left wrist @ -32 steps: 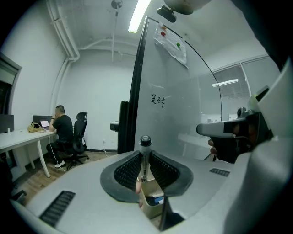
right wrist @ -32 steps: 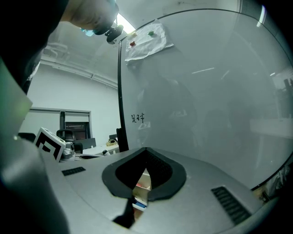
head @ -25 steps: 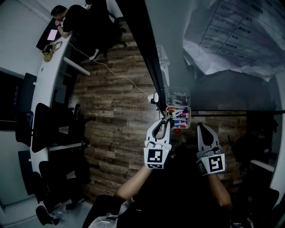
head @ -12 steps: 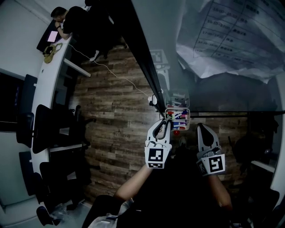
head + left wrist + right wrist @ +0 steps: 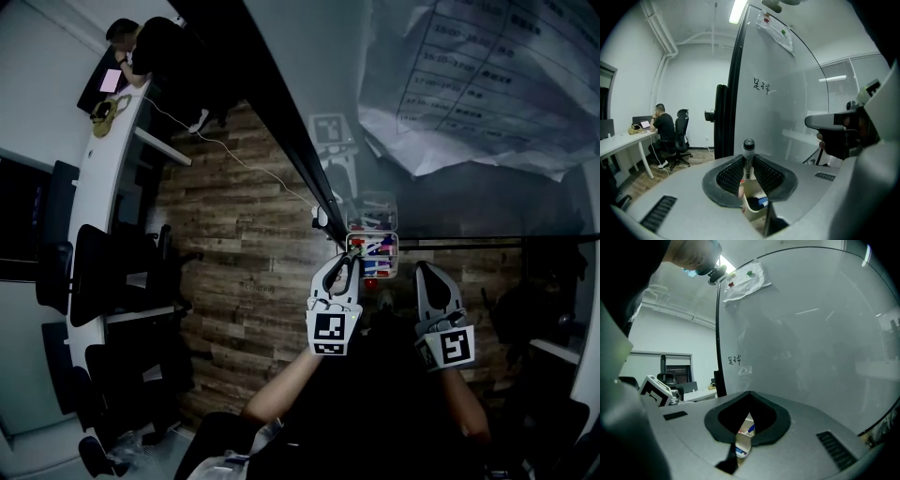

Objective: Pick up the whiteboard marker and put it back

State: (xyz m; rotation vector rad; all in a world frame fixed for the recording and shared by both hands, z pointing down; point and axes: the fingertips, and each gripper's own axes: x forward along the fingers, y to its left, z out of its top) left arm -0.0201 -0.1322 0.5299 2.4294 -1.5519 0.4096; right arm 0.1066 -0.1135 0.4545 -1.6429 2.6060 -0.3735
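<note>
Whiteboard marker [image 5: 748, 151]: clamped upright in your left gripper [image 5: 749, 161], likely for lowering into the pen box [image 5: 372, 255] just beyond its tips. Your right gripper [image 5: 749, 397]: jaws together, empty.

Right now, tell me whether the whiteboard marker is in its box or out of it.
Out. The left gripper clamps the whiteboard marker upright between its jaws; the marker box lies beyond them.

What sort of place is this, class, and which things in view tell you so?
Most likely an office or meeting room. A large whiteboard stands on a wood floor, a long white desk has office chairs along it, and a person sits at a laptop.
</note>
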